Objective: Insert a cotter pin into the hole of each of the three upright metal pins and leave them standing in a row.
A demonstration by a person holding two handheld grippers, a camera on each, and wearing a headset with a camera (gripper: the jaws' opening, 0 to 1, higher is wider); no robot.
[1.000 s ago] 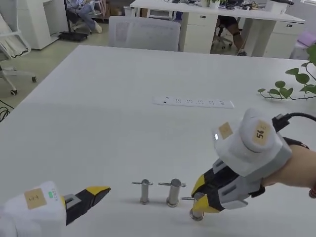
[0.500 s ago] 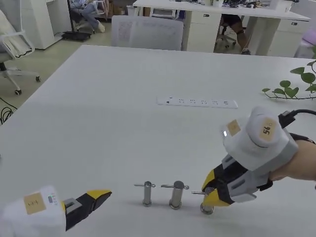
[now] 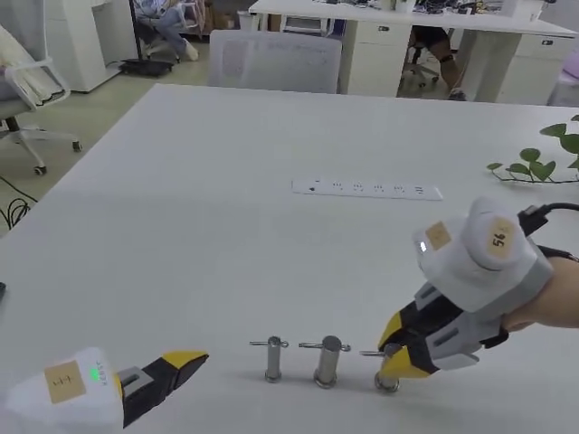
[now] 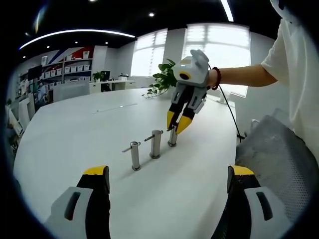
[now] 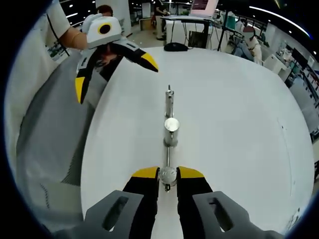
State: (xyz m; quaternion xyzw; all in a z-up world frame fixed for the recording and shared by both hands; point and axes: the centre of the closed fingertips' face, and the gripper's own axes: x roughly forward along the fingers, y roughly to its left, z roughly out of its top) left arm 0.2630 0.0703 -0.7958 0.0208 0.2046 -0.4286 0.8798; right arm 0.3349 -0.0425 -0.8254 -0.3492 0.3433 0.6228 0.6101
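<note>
1. Three steel pins stand upright in a row on the white table [image 3: 226, 226], near its front edge. The first pin [image 3: 274, 360] and the middle pin [image 3: 330, 361] are well clear of either claw, and the third pin [image 3: 387, 384] is under the right claw [image 3: 392, 355].
2. The right claw comes down on the third pin from above and from the right. Its yellow-tipped jaws are drawn in against the round head, one on each side, and look clamped on it.
3. In the right gripper view the row runs straight away from that claw: head between the jaws, then the middle pin, then the first. Each pin's long axis is vertical.
4. A thin wire cotter [image 3: 367, 353] juts level from the third pin towards the middle one, so it lies along the row. The other two pins each carry a wire crosswise near the top.
5. I can't tell how far the third cotter is through.
6. The left claw [image 4: 168, 172] hovers low, well off to the left of the row, with its jaws wide apart and empty. The right claw is plainly the nearer.
7. The pins are smooth, bright cylinders with flat round heads, narrow at the foot, so I'd judge them easy to tip. The table is matte.
</note>
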